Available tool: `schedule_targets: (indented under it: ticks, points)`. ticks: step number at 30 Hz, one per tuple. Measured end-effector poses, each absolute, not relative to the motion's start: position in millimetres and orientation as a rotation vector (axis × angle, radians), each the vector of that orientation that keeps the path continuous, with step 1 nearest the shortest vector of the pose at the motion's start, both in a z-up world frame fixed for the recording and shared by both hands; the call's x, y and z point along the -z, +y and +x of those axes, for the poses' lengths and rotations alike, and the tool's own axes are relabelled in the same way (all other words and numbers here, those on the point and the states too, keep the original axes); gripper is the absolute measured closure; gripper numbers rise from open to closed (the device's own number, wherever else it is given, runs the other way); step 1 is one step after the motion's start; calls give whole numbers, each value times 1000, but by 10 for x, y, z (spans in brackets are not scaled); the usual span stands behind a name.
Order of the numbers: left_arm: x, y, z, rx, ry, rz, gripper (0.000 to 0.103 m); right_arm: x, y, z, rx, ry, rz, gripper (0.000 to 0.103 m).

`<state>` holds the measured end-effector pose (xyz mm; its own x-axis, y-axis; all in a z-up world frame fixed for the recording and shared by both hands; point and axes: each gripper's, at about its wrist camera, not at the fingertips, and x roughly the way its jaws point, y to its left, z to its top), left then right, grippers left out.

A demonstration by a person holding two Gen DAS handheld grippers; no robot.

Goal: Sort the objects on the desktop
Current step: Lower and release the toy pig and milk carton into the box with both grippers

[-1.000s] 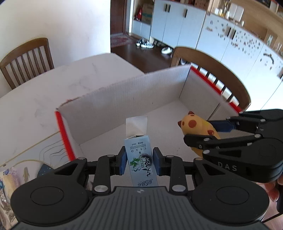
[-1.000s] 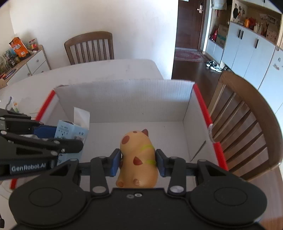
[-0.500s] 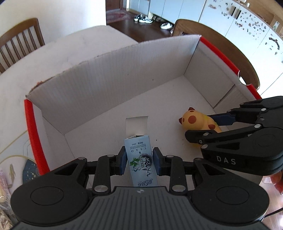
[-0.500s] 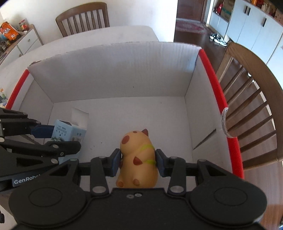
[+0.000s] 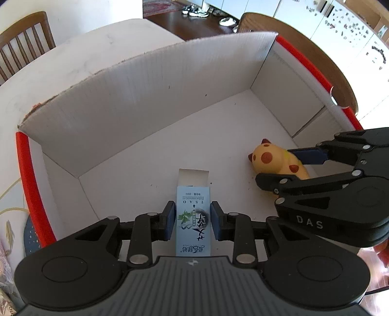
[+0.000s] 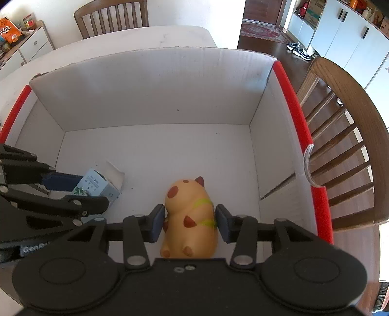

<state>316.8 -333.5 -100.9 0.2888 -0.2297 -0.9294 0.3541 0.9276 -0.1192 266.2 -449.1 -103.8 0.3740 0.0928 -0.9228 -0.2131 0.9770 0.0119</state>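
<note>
A white cardboard box (image 5: 150,80) with red rim edges stands on the table; it also shows in the right wrist view (image 6: 150,80). My left gripper (image 5: 193,221) is shut on a small light-blue carton (image 5: 193,218) with an open top flap, held low inside the box near its front left. My right gripper (image 6: 190,222) is shut on a yellow spotted animal toy (image 6: 189,218), low inside the box near its front right. The toy (image 5: 274,158) shows in the left wrist view, and the carton (image 6: 97,186) in the right wrist view.
Wooden chairs stand to the right of the box (image 6: 345,136) and behind the white table (image 6: 111,14). A patterned mat and packets (image 5: 9,218) lie left of the box. White cabinets (image 6: 345,36) line the far wall.
Both grippers have gone down and forward into the box with their objects still held. The box walls now fill most of both views.
</note>
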Motion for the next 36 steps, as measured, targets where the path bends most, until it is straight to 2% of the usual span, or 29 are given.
schedule_targets:
  ticks: [2,6,18,36]
  points:
    - [971,-3320,3141,391,1210,110,74,1023,-4491,2637,-196,1172,-119,55]
    - [870,-3278,3130,397,1190,83,74,964,-4475,2599,-183,1161,-116,39]
    - [585,-3225,2930,411,1115,-17,73,667,-4768,2629,-221,1099,-30,39]
    - [37,-2763,2224,348,916,-106,73,204,-4741,2113,-317,949,11,40]
